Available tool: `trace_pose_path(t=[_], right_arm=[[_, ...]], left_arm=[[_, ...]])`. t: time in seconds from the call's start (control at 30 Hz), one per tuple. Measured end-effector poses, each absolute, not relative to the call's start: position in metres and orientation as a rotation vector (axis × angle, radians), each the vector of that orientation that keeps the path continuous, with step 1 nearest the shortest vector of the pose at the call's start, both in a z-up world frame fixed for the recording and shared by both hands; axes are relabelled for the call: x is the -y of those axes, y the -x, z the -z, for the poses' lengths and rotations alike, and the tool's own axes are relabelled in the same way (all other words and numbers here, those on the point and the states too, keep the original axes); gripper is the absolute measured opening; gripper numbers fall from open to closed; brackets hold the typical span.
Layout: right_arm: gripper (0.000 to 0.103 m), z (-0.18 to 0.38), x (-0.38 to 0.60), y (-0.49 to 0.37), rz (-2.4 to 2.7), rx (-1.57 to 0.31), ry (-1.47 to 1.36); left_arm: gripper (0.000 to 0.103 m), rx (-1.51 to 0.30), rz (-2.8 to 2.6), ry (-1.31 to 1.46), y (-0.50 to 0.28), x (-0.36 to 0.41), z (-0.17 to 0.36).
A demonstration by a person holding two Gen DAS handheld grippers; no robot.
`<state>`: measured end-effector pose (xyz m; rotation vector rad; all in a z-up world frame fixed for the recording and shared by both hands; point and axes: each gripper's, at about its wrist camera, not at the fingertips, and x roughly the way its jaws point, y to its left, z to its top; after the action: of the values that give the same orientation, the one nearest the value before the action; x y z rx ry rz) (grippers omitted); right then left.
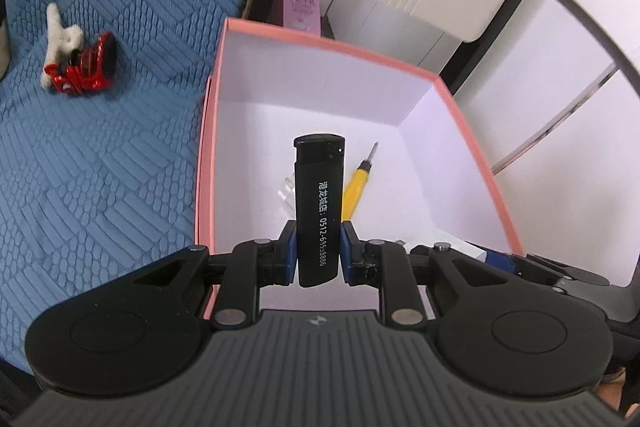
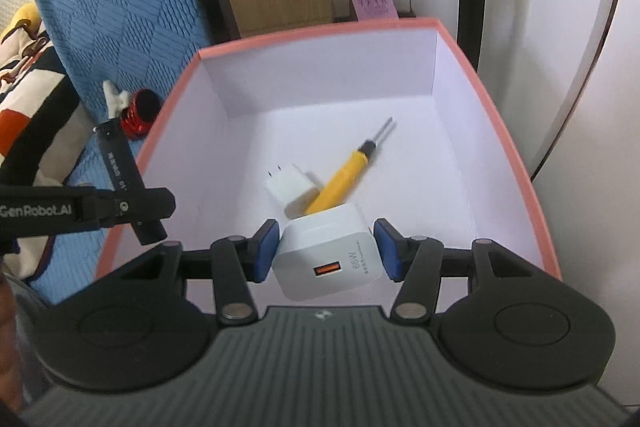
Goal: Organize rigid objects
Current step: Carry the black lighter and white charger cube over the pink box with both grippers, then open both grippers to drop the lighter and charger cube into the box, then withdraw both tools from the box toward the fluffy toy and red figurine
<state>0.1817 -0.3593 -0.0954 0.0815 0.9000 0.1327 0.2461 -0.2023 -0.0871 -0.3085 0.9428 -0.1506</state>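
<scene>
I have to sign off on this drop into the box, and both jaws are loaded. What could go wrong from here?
1. The white charger sits skewed between the right gripper jaws, so it could twist loose early.
2. Dropped from here, it would likely land on the yellow screwdriver and small white plug already in the pink box.
3. The left gripper holds the black lighter only near its base, over the box's left edge; it might tip outside.

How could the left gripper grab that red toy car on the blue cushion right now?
Probably not as things stand. The left gripper is shut on a black lighter, so its jaws are full. The red toy car lies uncovered on the blue cushion, outside the pink box; the lighter must go first.
</scene>
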Motion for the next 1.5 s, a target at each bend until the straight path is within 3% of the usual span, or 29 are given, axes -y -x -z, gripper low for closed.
trace_pose_path(t=[0.53,0.67,1.5], right_arm=[[0.054,0.107,0.374,-0.192,-0.133,-0.929,-0.102],[0.054,0.100,0.373,-0.187,-0.127,-0.916,-0.106],[0.054,0.000,0.305,-0.151,-0.163,-0.654,-0.078]], left_arm=[[0.027,-0.976,0.165,0.304,-0.248,0.207,0.102],[0.049,-0.932,0.166,0.232,-0.243,0.211,0.089],[0.049,-0.588,0.168,0.265,-0.170,0.134,-0.026]])
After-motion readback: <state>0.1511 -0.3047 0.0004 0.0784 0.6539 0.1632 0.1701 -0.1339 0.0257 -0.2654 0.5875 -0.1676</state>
